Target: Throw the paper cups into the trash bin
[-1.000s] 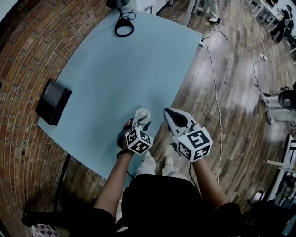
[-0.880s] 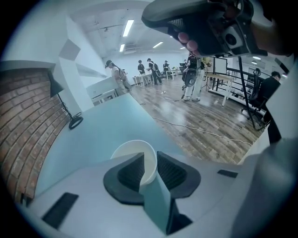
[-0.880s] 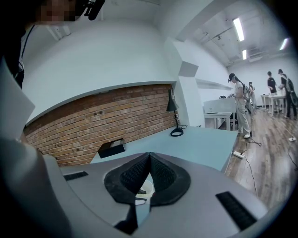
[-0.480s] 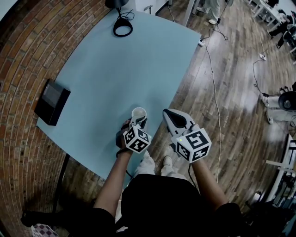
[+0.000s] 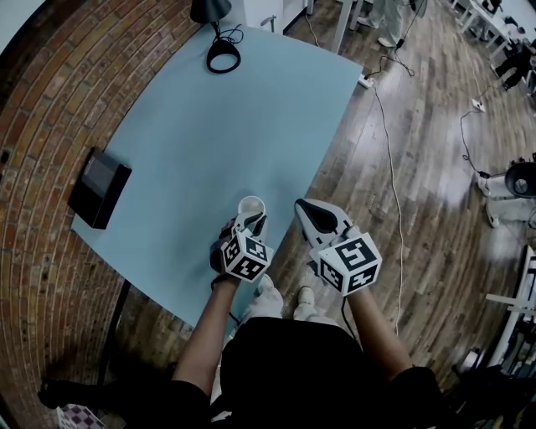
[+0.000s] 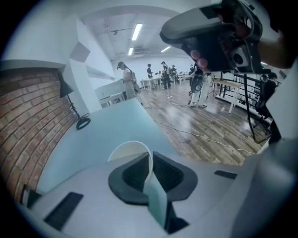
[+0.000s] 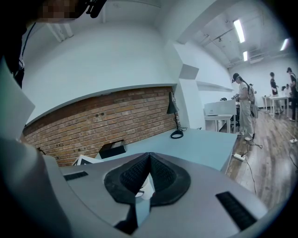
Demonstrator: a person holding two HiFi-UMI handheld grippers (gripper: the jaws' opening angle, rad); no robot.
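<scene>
In the head view, a paper cup (image 5: 252, 205) stands upright on the light blue bench (image 5: 234, 126), just below the middle of the frame and near the bench's lower edge. The left gripper (image 5: 253, 221) reaches it from below, with its tips at the cup's near rim. The right gripper (image 5: 303, 205) hangs just right of the cup, apart from it, over the bench's edge and the wooden floor (image 5: 419, 167). A black box (image 5: 99, 187) sits at the bench's left edge, well apart from the cup; from this height I cannot tell what it is. A lamp (image 5: 209, 10) stands at the top of the frame, at the bench's far end.

In the left gripper view, the cup's open mouth shows at lower centre. Its right wall runs between the two dark pads, which are closing on it and already press it from both sides. The bench stretches toward the upper left, where the lamp stands.

In the right gripper view, the jaws meet at their tips, closed on nothing. A sliver of the white cup shows through the slit below them. Beyond, the black box lies at mid left before a brick wall (image 7: 116, 121).
</scene>
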